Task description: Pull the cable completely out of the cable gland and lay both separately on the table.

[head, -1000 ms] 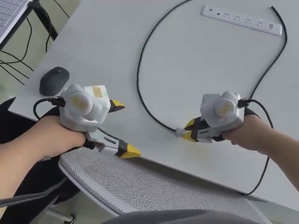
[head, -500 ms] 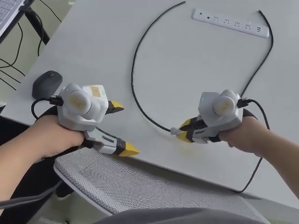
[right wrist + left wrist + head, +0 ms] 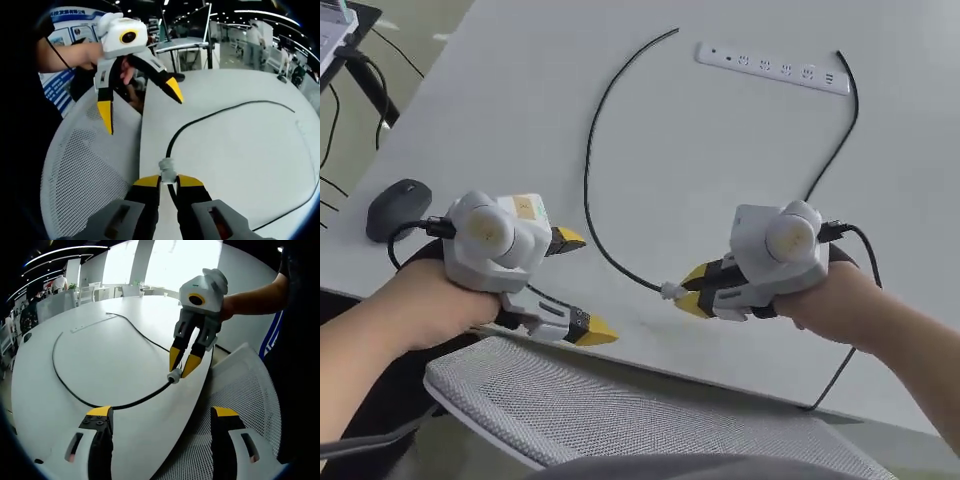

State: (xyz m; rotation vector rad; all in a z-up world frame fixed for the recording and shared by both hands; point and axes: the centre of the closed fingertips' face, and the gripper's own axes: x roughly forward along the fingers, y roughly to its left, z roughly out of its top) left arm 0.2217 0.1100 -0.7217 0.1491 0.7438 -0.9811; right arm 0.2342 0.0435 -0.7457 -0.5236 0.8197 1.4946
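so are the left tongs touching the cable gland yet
Apart: the left gripper view shows open table between the left tongs and the cable gland.

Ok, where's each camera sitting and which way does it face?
Head view: headset, looking down at the table, left gripper, right gripper, both hands.
Left gripper view: on that gripper, facing the right one; own jaws apart.
Right gripper view: on that gripper, facing the left one; own jaws pinch the cable gland.
All three share the cable.
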